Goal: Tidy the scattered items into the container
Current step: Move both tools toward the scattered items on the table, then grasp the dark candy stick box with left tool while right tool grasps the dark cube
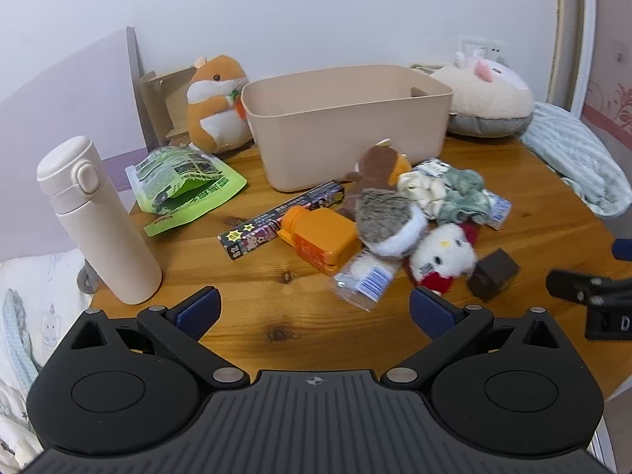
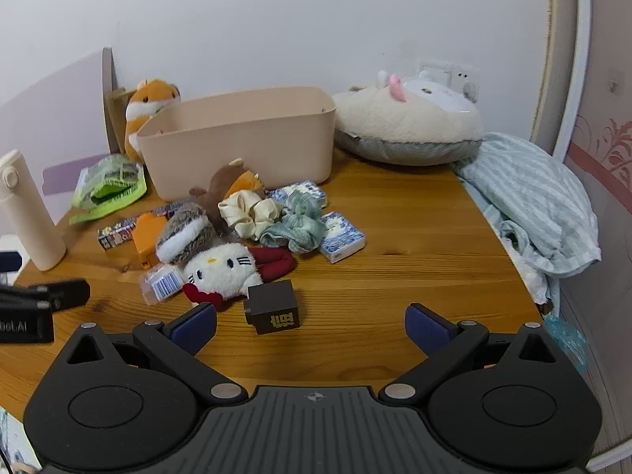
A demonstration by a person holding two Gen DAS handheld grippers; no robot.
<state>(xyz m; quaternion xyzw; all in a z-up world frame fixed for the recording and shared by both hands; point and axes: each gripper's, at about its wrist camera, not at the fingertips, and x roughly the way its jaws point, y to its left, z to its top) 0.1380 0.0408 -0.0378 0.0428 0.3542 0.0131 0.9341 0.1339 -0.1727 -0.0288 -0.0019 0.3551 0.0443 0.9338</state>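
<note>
A beige plastic bin point(image 1: 347, 126) point(image 2: 245, 138) stands at the back of the round wooden table point(image 1: 276, 316). In front of it lies a pile: a long dark candy box point(image 1: 276, 217), an orange case point(image 1: 320, 237), a grey-brown plush point(image 1: 389, 217), a Hello Kitty plush point(image 2: 221, 272), cream and green scrunchies point(image 2: 276, 217), a blue-white box point(image 2: 341, 237), a clear packet point(image 1: 365, 276) and a dark brown cube point(image 2: 274, 306). My left gripper point(image 1: 314, 312) is open and empty, short of the pile. My right gripper point(image 2: 310, 326) is open and empty, just short of the cube.
A white flask point(image 1: 98, 221) stands at the table's left edge beside a green pouch point(image 1: 185, 185). An orange hamster plush point(image 1: 217, 102) and a large cream plush point(image 2: 407, 122) flank the bin. Striped bedding point(image 2: 533, 197) lies on the right.
</note>
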